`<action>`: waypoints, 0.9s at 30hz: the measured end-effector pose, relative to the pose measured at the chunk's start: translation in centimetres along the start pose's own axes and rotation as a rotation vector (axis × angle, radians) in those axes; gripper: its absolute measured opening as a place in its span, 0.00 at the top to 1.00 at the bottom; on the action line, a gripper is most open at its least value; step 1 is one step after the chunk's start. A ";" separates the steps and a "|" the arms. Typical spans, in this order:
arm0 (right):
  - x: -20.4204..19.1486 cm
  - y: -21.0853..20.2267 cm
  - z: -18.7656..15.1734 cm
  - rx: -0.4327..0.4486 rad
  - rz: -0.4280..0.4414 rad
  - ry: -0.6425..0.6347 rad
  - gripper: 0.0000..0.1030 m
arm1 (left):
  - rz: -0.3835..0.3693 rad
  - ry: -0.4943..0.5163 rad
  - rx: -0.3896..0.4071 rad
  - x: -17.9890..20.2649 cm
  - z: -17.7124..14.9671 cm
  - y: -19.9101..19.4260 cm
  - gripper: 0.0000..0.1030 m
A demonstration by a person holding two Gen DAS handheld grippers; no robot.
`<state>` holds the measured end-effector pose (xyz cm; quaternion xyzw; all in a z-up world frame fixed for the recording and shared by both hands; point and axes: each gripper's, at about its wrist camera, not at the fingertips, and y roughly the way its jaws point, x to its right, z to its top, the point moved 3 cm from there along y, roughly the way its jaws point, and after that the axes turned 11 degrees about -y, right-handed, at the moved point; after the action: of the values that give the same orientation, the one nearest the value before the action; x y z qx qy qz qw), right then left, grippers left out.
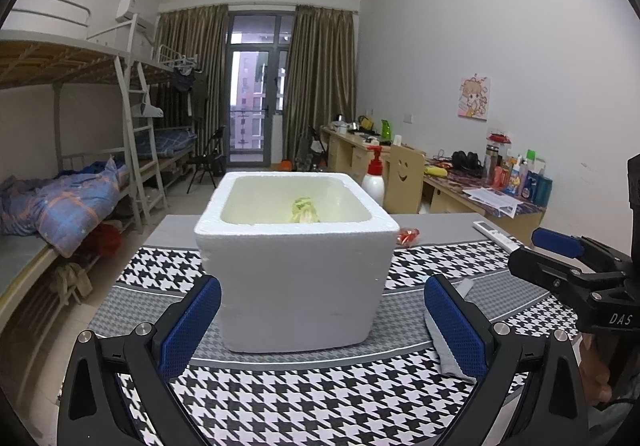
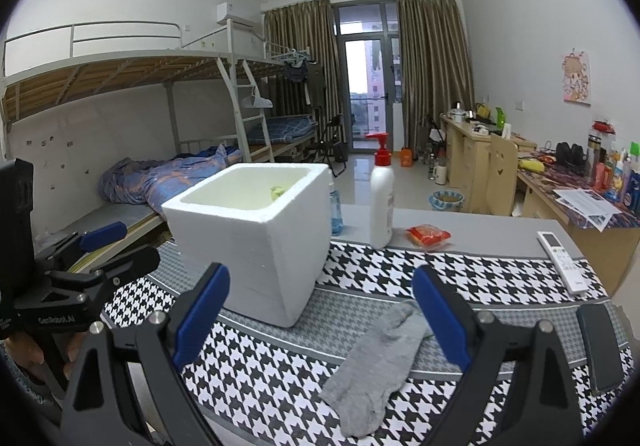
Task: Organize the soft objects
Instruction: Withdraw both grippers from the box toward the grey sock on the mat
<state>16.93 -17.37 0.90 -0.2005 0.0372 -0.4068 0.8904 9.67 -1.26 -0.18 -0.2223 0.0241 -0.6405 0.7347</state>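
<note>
Grey sock (image 2: 376, 362) lies flat (slightly rumpled) on houndstooth cloth (image 2: 280, 378).

Each black tool (image 1: 322, 318) has blue ribbed pads (image 2: 202, 310), silver screws and white lettering.

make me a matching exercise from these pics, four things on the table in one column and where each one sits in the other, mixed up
Things:
1. grey sock
2. yellow-green soft item
3. orange packet
4. white remote

Places:
A. inside the white foam box
B. flat on the houndstooth cloth in front of the right gripper
C. near the table's right edge
D. on the bare grey tabletop, right of the pump bottle

Pairs: 1-B, 2-A, 3-D, 4-C
</note>
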 end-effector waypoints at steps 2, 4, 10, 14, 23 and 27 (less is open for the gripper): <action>0.3 -0.2 -0.1 -0.002 -0.009 0.008 0.08 | -0.014 0.004 -0.008 0.3 -0.2 0.1 0.01; 0.7 -0.3 -0.3 -0.005 -0.017 0.012 0.08 | -0.025 0.010 -0.015 0.8 -0.3 0.3 0.01; 1.4 -0.9 -0.8 -0.011 -0.046 0.027 0.08 | -0.051 0.020 -0.030 1.5 -0.5 0.8 0.01; 1.9 -1.1 -1.0 -0.019 -0.066 0.037 0.08 | -0.062 0.025 -0.037 2.0 -0.6 1.1 0.01; 3.2 -1.2 -1.8 -0.039 -0.102 0.057 0.08 | -0.103 0.037 -0.071 4.1 -1.3 2.4 0.01; 3.7 -1.1 -2.2 -0.051 -0.112 0.065 0.08 | -0.118 0.039 -0.089 4.7 -1.8 2.9 0.01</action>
<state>18.12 -21.50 -0.29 -0.2113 0.0653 -0.4613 0.8592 12.63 -6.00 -1.70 -0.2430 0.0538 -0.6850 0.6847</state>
